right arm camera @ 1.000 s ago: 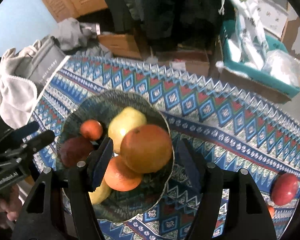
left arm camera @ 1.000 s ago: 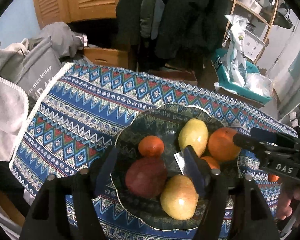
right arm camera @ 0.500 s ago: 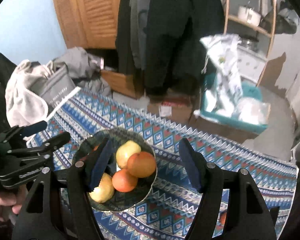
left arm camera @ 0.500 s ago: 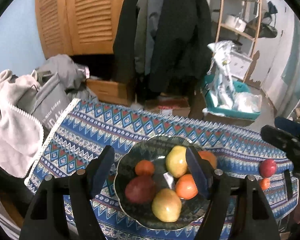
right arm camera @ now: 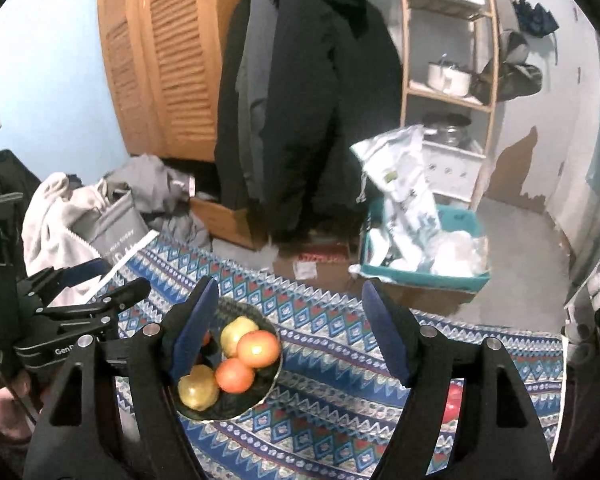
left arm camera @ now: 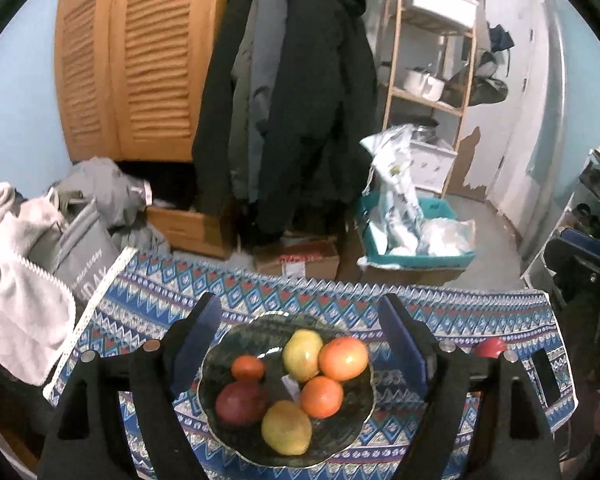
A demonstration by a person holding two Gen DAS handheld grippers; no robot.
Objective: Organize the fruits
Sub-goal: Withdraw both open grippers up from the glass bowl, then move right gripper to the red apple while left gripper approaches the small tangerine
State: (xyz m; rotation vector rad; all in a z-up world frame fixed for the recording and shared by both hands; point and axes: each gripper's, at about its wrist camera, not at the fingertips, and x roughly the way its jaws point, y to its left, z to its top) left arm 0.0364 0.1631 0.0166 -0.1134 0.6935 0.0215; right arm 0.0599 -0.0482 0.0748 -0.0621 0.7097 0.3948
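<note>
A dark patterned plate (left arm camera: pixel 352 436) on the blue patterned tablecloth (left arm camera: pixel 260 292) holds several fruits: two yellow pears (left arm camera: pixel 302 354), two oranges (left arm camera: pixel 343 358), a small orange (left arm camera: pixel 247 367) and a dark red fruit (left arm camera: pixel 240 402). The plate also shows in the right wrist view (right arm camera: pixel 228 408). A red apple (left arm camera: pixel 489 347) lies on the cloth at the right, seen too in the right wrist view (right arm camera: pixel 453 402). My left gripper (left arm camera: pixel 300 328) is open and empty, high above the plate. My right gripper (right arm camera: pixel 290 320) is open and empty, above the cloth right of the plate.
Grey clothes and a bag (left arm camera: pixel 32 256) lie off the table's left end. Beyond the far edge stand cardboard boxes (left arm camera: pixel 300 258), a teal bin with plastic bags (left arm camera: pixel 412 240), hanging dark coats (left arm camera: pixel 300 100) and a wooden shelf (left arm camera: pixel 432 60).
Both grippers have risen and pulled back from the plate, which now looks smaller and lower. The large orange that sat between the right fingers now rests on the plate.
</note>
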